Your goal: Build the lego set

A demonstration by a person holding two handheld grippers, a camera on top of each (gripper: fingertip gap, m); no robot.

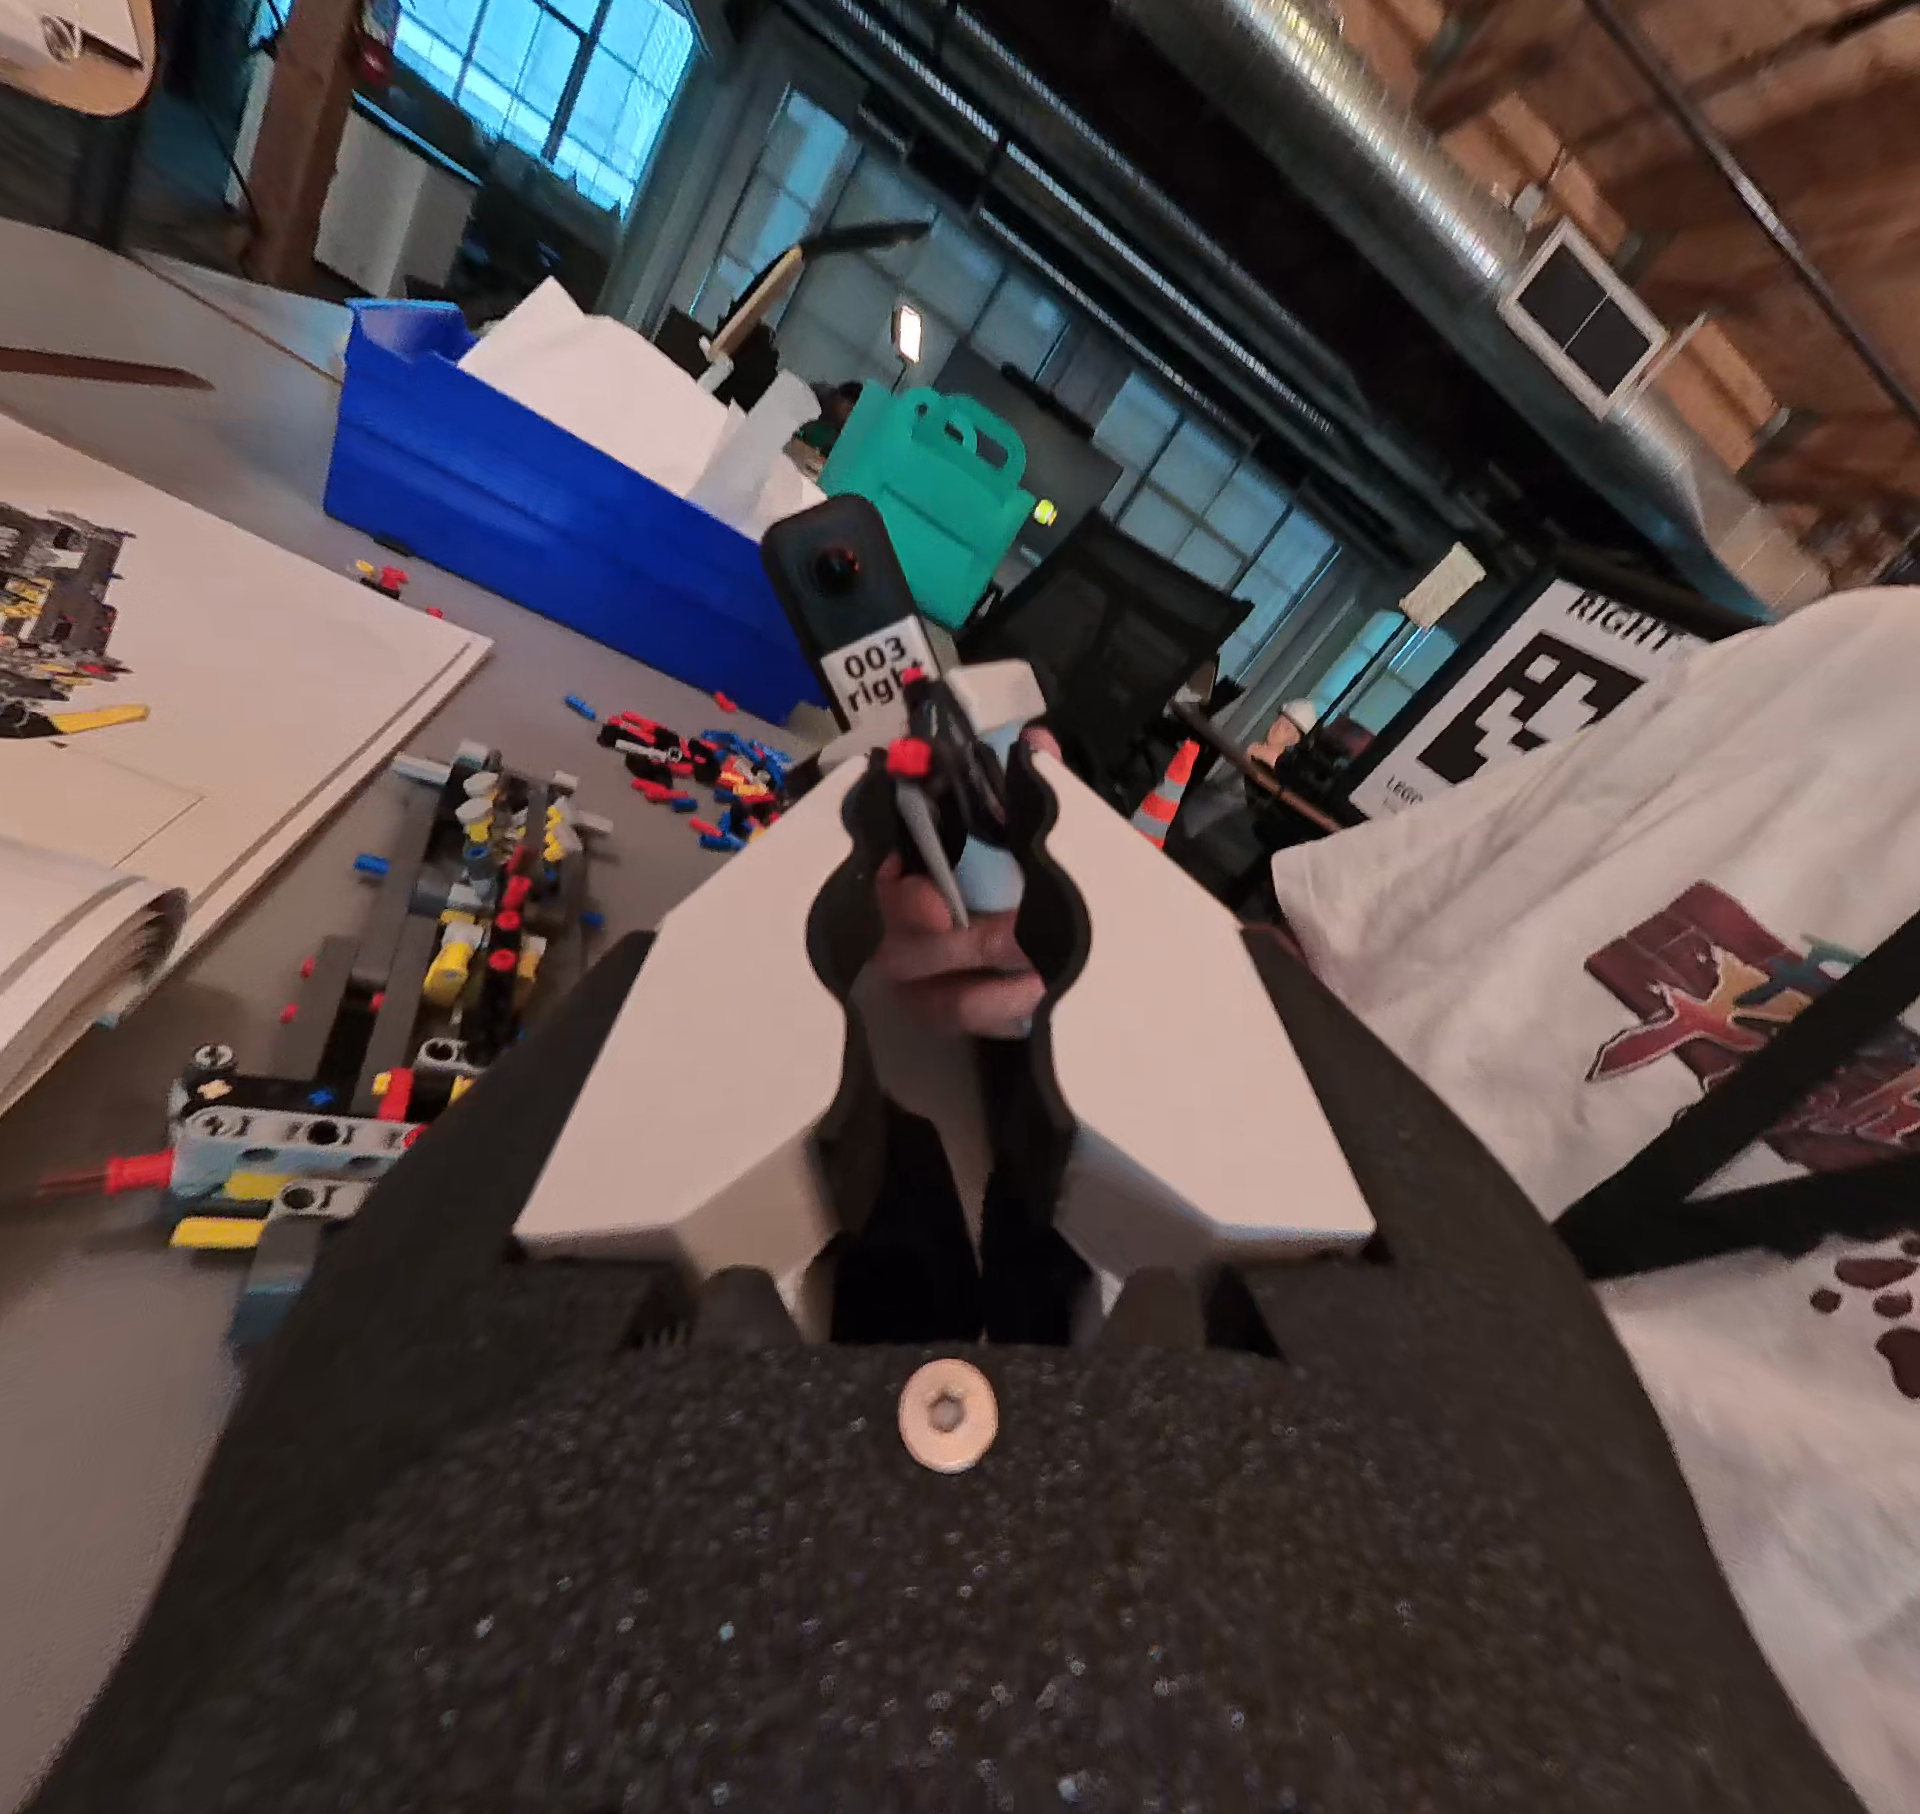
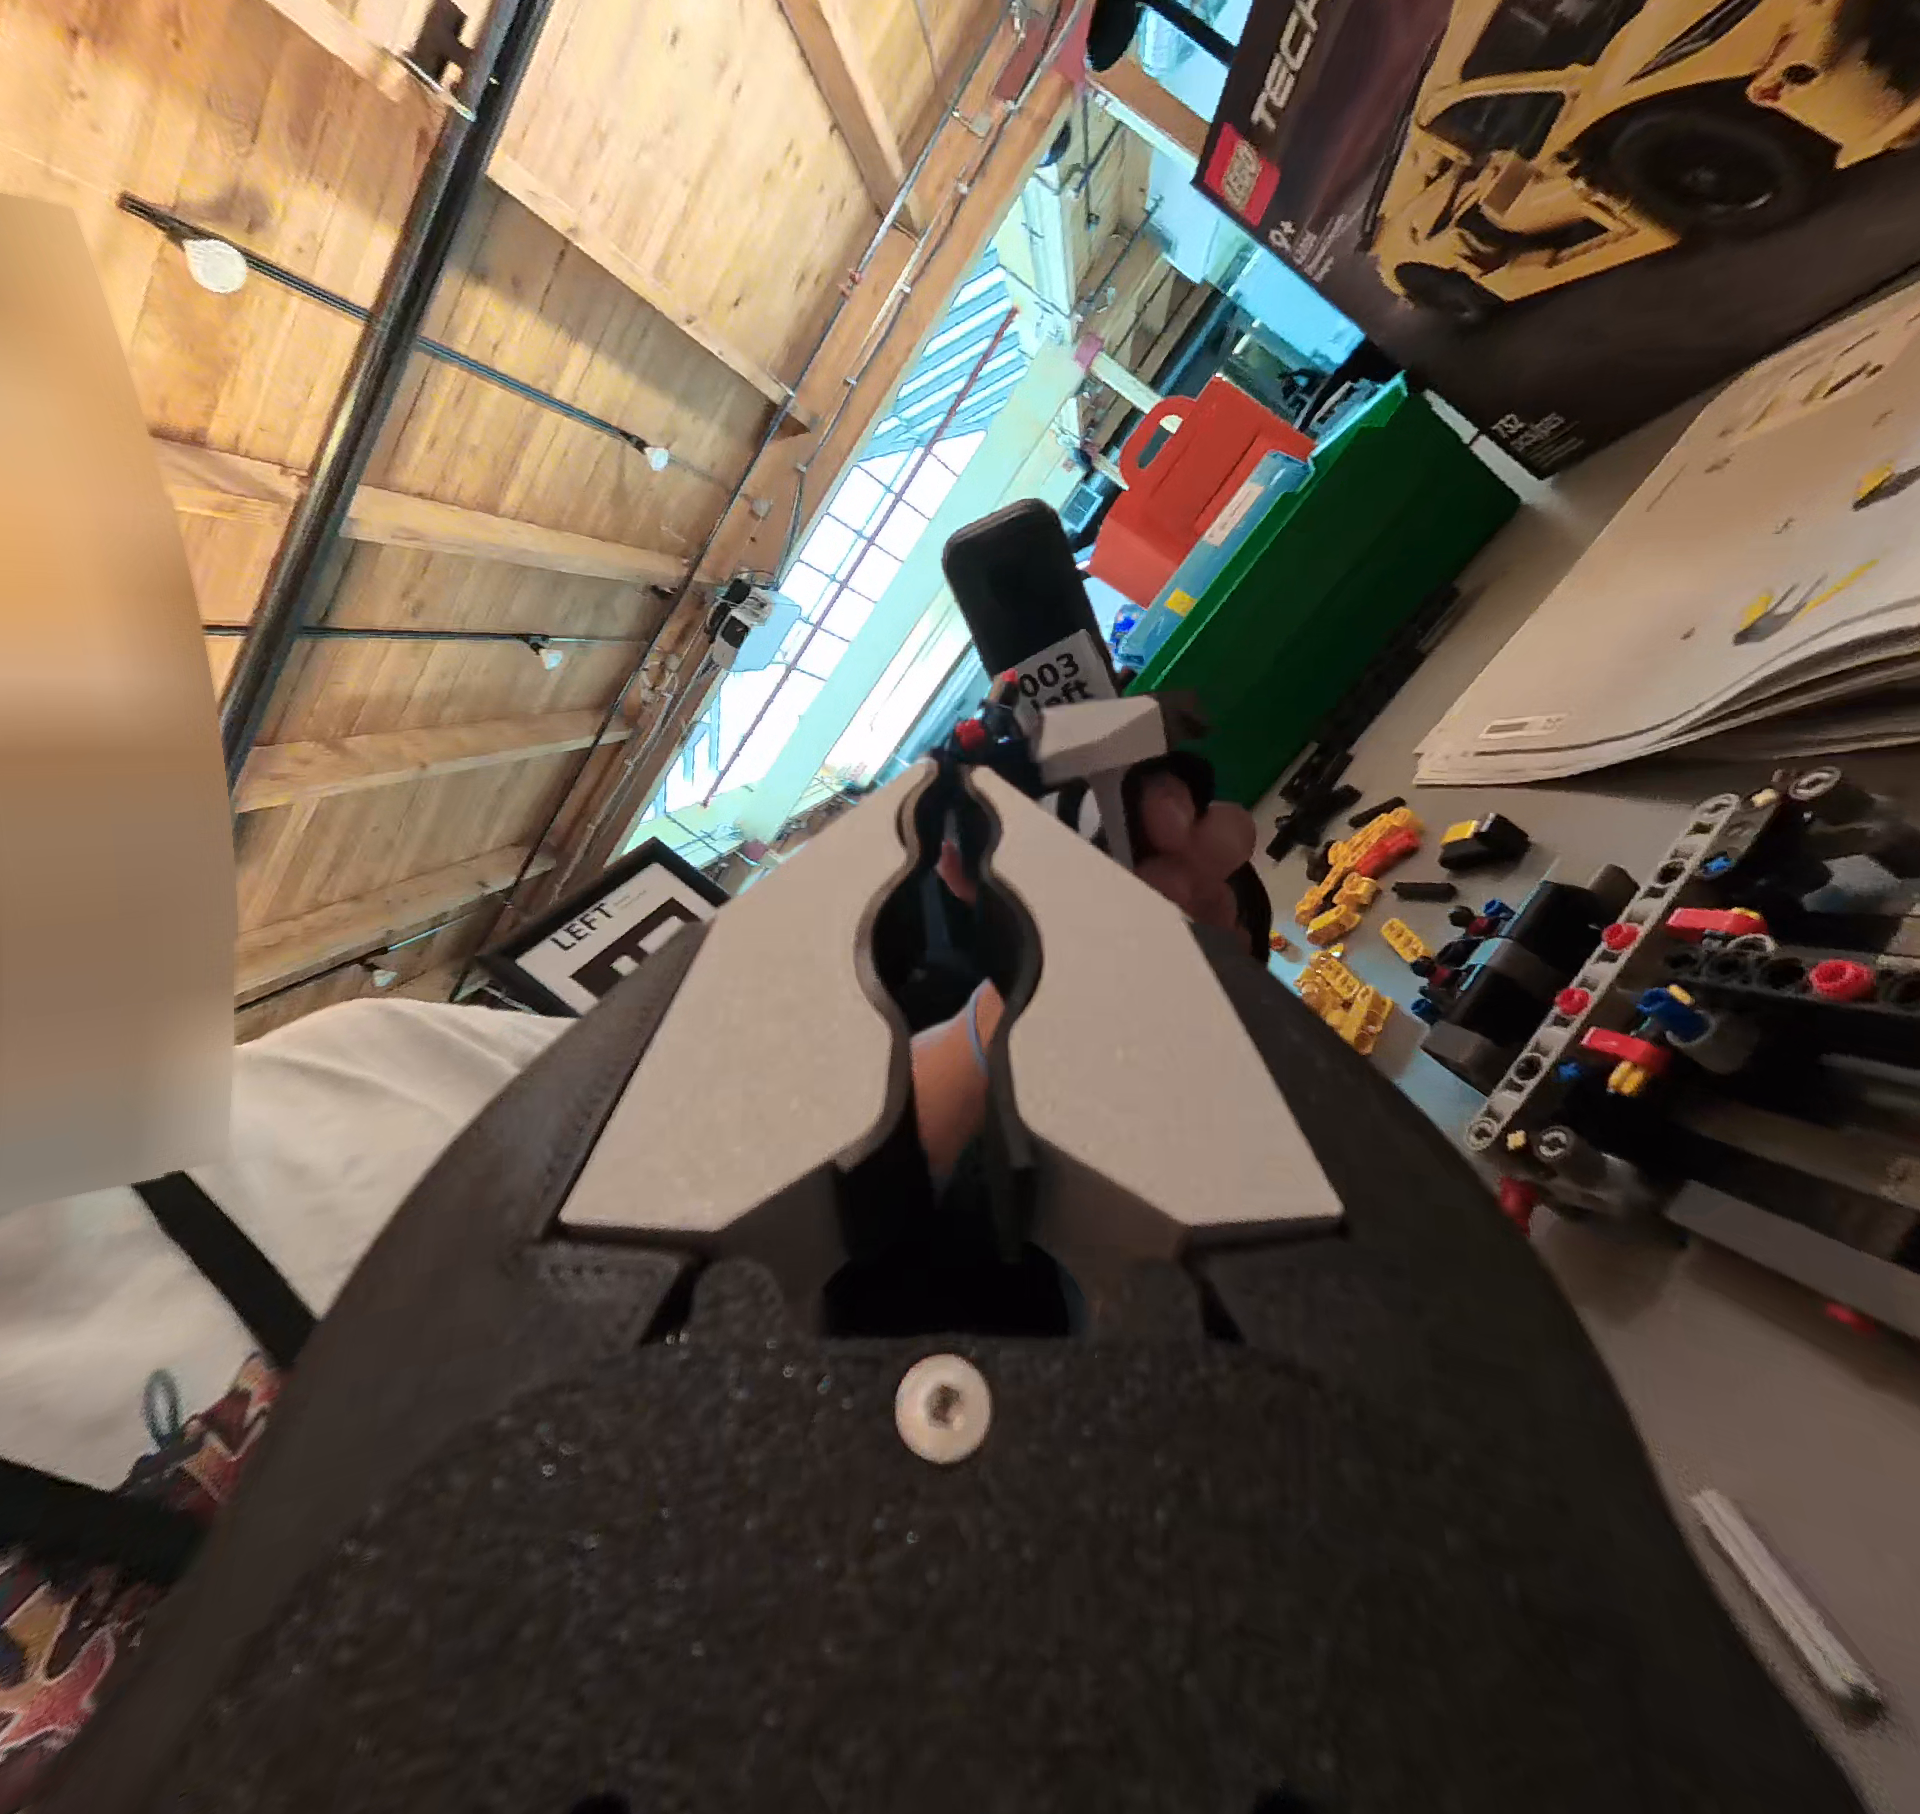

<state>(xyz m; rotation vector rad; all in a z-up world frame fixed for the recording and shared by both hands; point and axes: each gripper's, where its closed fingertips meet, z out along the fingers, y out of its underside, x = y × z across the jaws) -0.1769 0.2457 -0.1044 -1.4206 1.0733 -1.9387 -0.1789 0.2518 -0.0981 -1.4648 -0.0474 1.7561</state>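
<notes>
Both grippers are raised above the table and face each other tip to tip. A small black lego assembly with red pins (image 1: 940,746) sits between them. My right gripper (image 2: 954,782) is shut on this piece (image 2: 987,725), with the fingertips pinched on its black part. In the left wrist view the right gripper's fingers (image 1: 940,860) point at me from behind the piece. My left gripper (image 1: 951,777) stands open around the piece, and a gap shows beside its pads. One of its grey fingers (image 2: 1101,736) shows in the right wrist view just right of the piece.
The partly built black and grey model (image 1: 488,881) lies on the grey table, also in the right wrist view (image 2: 1662,985). Nearby are loose red, blue and black parts (image 1: 696,767), yellow parts (image 2: 1351,891), open instruction booklets (image 1: 208,673), a blue bin (image 1: 520,497) and a green bin (image 2: 1330,601). Only a small space, under 4 cm, lies between the two pairs of fingers.
</notes>
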